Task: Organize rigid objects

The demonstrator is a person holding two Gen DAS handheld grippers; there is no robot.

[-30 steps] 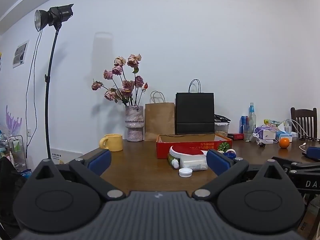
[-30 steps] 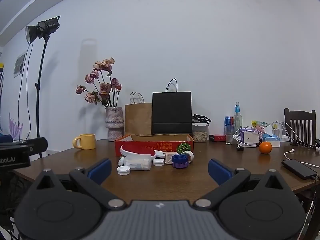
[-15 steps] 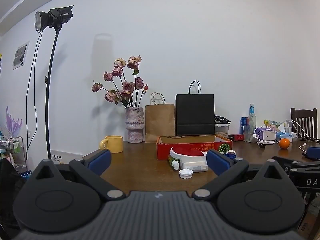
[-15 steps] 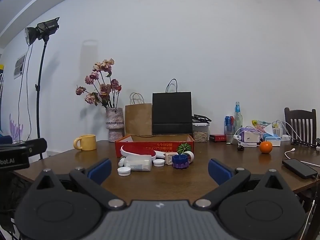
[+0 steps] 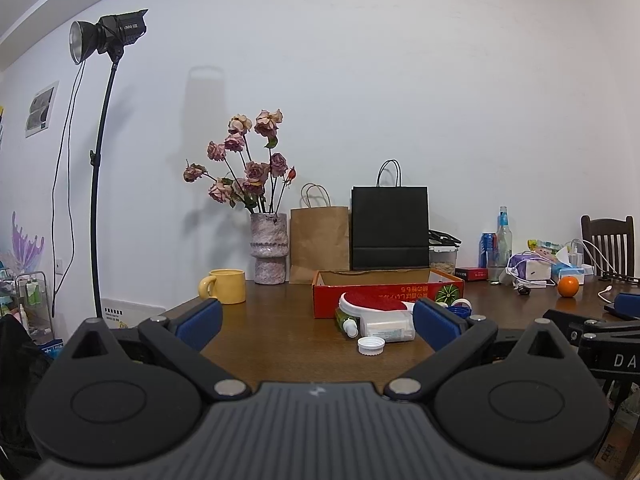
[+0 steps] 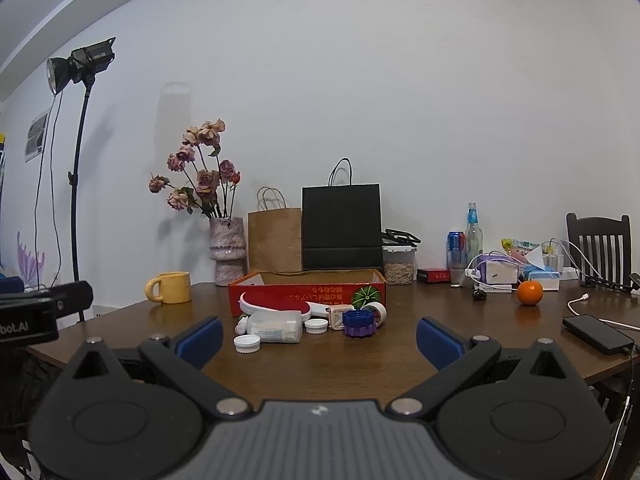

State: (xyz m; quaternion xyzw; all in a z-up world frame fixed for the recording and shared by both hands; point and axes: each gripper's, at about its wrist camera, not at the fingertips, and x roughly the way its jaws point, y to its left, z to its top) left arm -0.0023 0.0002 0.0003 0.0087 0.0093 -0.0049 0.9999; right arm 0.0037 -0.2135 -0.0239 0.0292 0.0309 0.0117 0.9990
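- Broadly, a plain white wall backs a dark brown wooden table, with a studio light on a tall black stand at the left and a dark wooden chair at the right end.
- Near the middle of the table sits a shallow red cardboard box, open at the top, with printing and a green-striped melon picture on its front wall.
- Just in front of the box lies a small cluster of rigid things: a red and white scoop-shaped piece resting over a clear plastic container, a white cap on the bare wood at the near left, a second white cap, a small beige frame-like piece, a blue ribbed lid and a white tape roll.
- Behind the box stand a black paper bag, a brown paper bag and a mottled pink vase of dried roses; a yellow mug stands well apart to the left.
- Towards the right are a clear lidded food tub, a bottle and a can, tangled white cables, an orange and a black phone on a cable.
- Both tools hang short of the near table edge, touching nothing: the left gripper has its blue pads spread wide with nothing between them, and the right gripper is likewise spread wide and empty.
- No object lies between the grippers and the cluster.
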